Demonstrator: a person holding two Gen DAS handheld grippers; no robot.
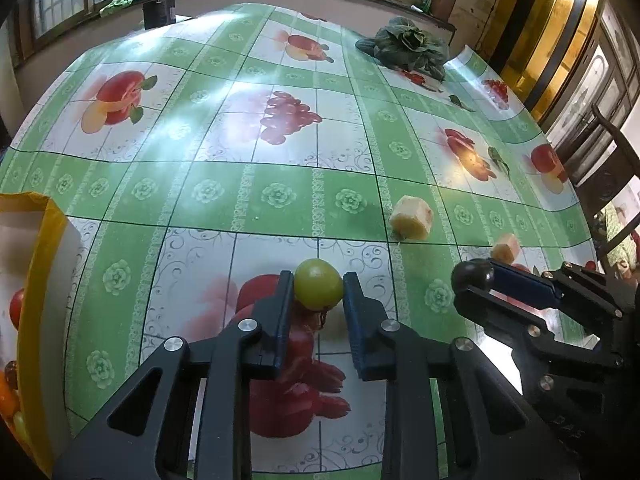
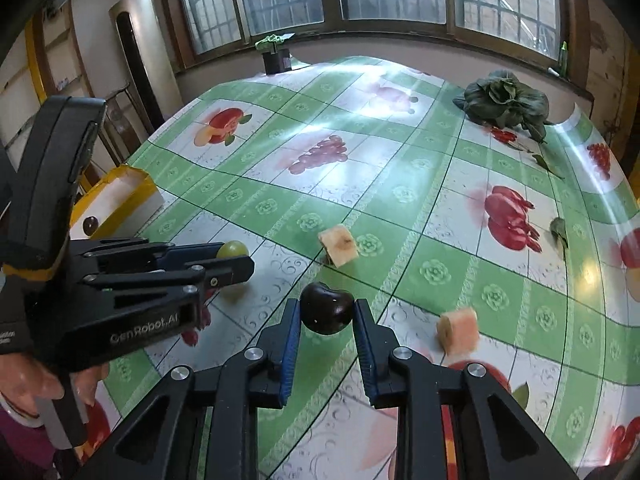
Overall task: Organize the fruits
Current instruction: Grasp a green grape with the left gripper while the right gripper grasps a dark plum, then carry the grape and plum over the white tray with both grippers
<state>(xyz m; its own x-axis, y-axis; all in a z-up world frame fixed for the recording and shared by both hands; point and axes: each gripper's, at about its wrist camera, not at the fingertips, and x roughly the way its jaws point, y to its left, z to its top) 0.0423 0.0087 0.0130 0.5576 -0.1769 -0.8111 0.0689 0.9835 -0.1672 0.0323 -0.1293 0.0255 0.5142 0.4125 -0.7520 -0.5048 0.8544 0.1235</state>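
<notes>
My left gripper (image 1: pixel 318 282) is shut on a round green fruit (image 1: pixel 319 292), its blue pads pressed on both sides just above the tablecloth. My right gripper (image 2: pixel 327 307) is shut on a dark, glossy cherry-like fruit (image 2: pixel 326 314). The right wrist view shows the left gripper (image 2: pixel 236 258) from the side with the green fruit (image 2: pixel 235 248) at its tips. A yellow-rimmed box (image 1: pixel 38 264) at the table's left edge holds several small fruits, one of them a dark fruit (image 2: pixel 90 223).
Two cut banana pieces (image 2: pixel 339 245) (image 2: pixel 459 327) lie on the green fruit-print tablecloth (image 2: pixel 400 168). A dark leafy vegetable (image 2: pixel 506 100) sits at the far right, with loose leaves (image 2: pixel 559 230) nearby. A small black pot (image 2: pixel 276 60) stands by the window. A hand (image 2: pixel 24 384) holds the left tool.
</notes>
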